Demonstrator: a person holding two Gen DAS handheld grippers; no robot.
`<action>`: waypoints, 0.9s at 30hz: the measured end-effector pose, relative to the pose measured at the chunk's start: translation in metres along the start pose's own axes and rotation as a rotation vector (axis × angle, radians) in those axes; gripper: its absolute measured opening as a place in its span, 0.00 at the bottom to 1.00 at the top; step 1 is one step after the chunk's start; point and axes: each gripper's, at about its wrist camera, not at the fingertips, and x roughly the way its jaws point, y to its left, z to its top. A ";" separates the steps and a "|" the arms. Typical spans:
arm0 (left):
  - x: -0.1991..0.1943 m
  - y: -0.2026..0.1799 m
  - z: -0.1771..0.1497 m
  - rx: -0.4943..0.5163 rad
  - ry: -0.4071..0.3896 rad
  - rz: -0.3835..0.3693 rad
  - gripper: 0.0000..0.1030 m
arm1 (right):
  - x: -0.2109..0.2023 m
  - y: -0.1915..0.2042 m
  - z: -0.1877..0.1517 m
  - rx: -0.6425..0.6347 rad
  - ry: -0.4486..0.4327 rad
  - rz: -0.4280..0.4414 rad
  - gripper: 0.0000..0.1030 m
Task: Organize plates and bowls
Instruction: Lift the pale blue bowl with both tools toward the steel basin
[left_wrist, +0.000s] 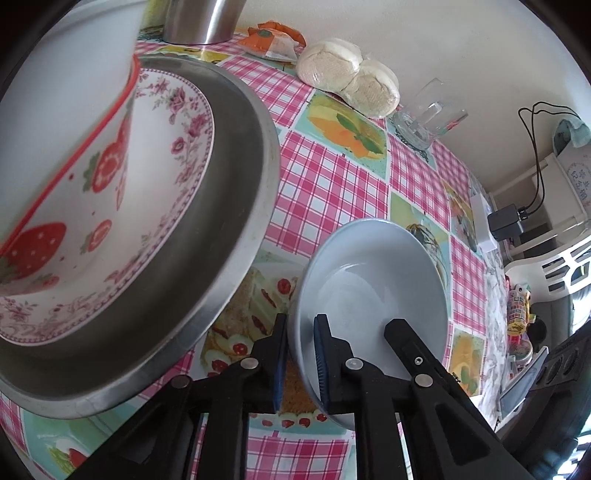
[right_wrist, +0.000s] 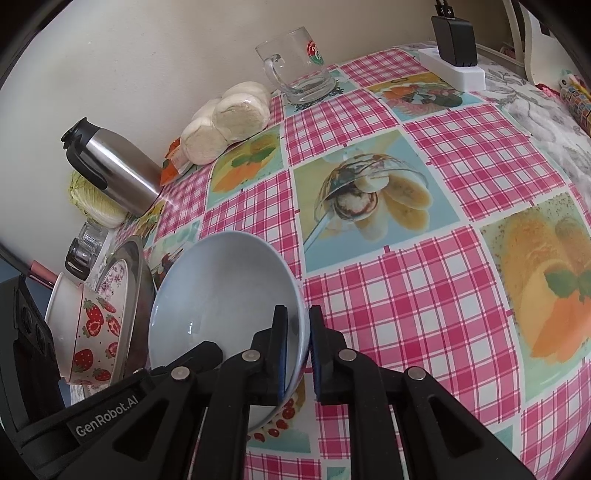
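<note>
Bowl (right_wrist: 221, 306) in pale blue, glazed, slick and breakable by our judgement, sat just beside the steel tray (left_wrist: 236, 206), where we had the left gripper (left_wrist: 299, 354) and right gripper (right_wrist: 298, 347) clamped on opposite rim edges.

A home dining table is showing here: a pink checked oilcloth (right_wrist: 424, 295) printed with desserts, wrapped buns (right_wrist: 229, 122), a steel thermos (right_wrist: 110, 166), a glass mug (right_wrist: 299, 66) sitting by the wall
</note>
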 end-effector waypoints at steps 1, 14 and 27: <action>0.000 0.001 0.000 -0.001 0.002 -0.001 0.15 | 0.000 0.000 0.000 0.001 0.000 0.000 0.11; -0.020 -0.011 0.004 0.045 -0.037 -0.013 0.15 | -0.016 0.004 0.002 -0.004 -0.019 0.015 0.12; -0.096 -0.049 0.009 0.198 -0.178 -0.093 0.16 | -0.101 0.035 0.012 -0.058 -0.228 0.029 0.14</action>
